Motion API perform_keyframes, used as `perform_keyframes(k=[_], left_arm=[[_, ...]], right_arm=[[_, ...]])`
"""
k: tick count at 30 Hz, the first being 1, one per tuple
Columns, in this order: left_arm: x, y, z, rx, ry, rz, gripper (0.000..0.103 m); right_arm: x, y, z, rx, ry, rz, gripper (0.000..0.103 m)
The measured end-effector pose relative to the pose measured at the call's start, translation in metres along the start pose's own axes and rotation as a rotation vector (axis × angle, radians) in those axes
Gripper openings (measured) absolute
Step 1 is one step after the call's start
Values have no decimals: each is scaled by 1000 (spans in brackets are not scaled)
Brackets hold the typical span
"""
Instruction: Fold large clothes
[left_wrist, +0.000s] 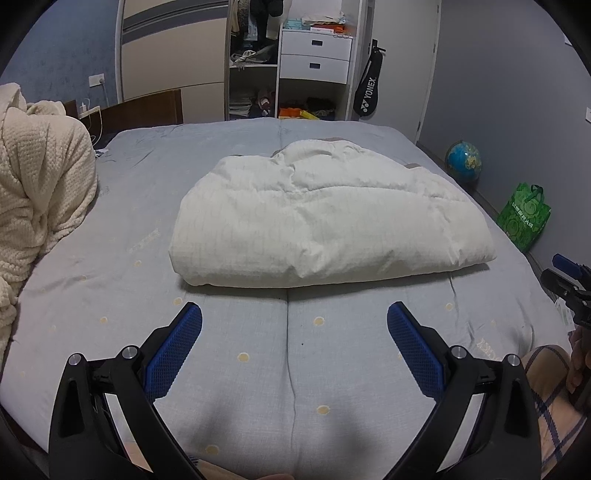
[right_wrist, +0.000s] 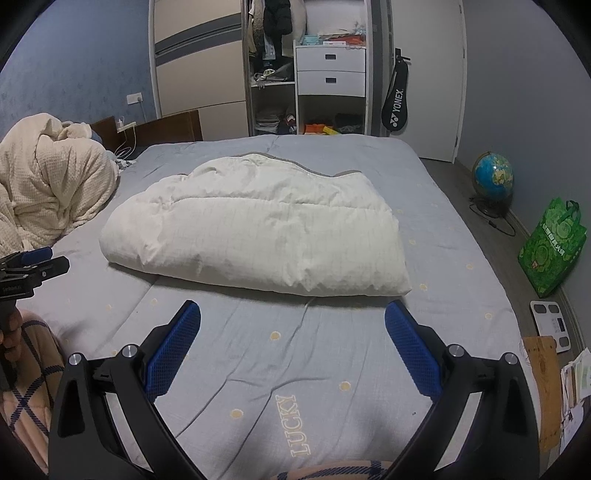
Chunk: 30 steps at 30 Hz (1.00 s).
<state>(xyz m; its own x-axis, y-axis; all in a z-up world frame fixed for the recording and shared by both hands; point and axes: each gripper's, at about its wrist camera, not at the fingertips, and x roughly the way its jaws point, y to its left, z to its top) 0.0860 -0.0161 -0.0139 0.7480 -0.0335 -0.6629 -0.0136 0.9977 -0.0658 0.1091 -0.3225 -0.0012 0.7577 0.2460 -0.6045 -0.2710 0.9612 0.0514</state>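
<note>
A white quilted garment lies folded into a thick rectangle in the middle of the grey bed. My left gripper hovers above the sheet just short of the bundle's near edge, open, nothing between its blue pads. My right gripper hangs open too, near the bundle's front right corner, also apart from it. Each gripper shows at the edge of the other's view, the right gripper and the left gripper, each held by a hand.
A cream knitted blanket is heaped at the bed's left side. Beyond the bed stands an open wardrobe with white drawers. On the floor to the right are a globe, a green bag and a scale.
</note>
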Motion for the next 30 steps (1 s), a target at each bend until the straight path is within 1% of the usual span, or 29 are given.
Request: perform_keyframes(k=[30], left_arm=[[3, -2, -5, 21, 3, -15, 97]], right_arm=[[0, 0, -1, 3, 2, 0, 96]])
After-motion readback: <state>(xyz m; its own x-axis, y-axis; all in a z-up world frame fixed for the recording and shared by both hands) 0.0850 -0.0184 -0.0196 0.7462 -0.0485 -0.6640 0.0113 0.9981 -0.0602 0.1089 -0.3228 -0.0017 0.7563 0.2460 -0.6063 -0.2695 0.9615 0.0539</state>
